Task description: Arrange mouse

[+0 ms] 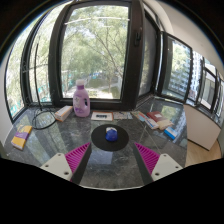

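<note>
Item: gripper (pixel 110 160), fingers spread wide, nothing held; pink pads (pixel 74 158) bare. 
Item: mouse (pixel 111 133), small and blue (probably the mouse, though tiny here), on a dark round mat (pixel 110 145) just ahead of the fingers, on the glass table (pixel 50 150). 
Handling: likely the approach step; come in low, centred, straddle the body before closing. 
Containers: pink bottle (pixel 81 99), capped, contents not visible; boxes (pixel 155 120) to the right, closed.

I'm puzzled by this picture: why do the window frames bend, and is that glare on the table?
Gripper view: the wide-angle lens bows the window frames; daylight from the windows reflects off the glossy table; the gripper stands open, with the mouse just ahead.
</note>
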`<state>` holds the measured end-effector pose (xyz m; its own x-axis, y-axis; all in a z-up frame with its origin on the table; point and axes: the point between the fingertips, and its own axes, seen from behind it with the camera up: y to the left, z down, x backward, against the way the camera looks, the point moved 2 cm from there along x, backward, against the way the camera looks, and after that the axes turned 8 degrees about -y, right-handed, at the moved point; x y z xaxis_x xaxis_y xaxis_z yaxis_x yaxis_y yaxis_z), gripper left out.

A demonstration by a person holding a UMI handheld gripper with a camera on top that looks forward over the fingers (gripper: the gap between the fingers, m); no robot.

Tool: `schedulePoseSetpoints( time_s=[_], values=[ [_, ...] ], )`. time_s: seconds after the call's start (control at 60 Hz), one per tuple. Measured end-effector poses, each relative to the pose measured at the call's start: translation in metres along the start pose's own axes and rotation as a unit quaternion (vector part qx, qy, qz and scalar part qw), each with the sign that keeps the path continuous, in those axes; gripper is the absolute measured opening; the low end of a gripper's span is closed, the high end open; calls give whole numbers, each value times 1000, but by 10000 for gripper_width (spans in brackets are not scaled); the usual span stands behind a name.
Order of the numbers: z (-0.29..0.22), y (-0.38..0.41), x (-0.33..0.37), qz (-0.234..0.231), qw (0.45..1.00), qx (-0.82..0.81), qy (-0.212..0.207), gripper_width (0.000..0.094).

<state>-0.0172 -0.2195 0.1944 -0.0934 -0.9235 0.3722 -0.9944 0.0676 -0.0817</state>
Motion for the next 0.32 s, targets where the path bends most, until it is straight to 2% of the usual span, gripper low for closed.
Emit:
schedulePoseSetpoints(
  time_s=[0.317],
  values=[
    [2,14,25,-6,1000,6,-9,853]
  ],
)
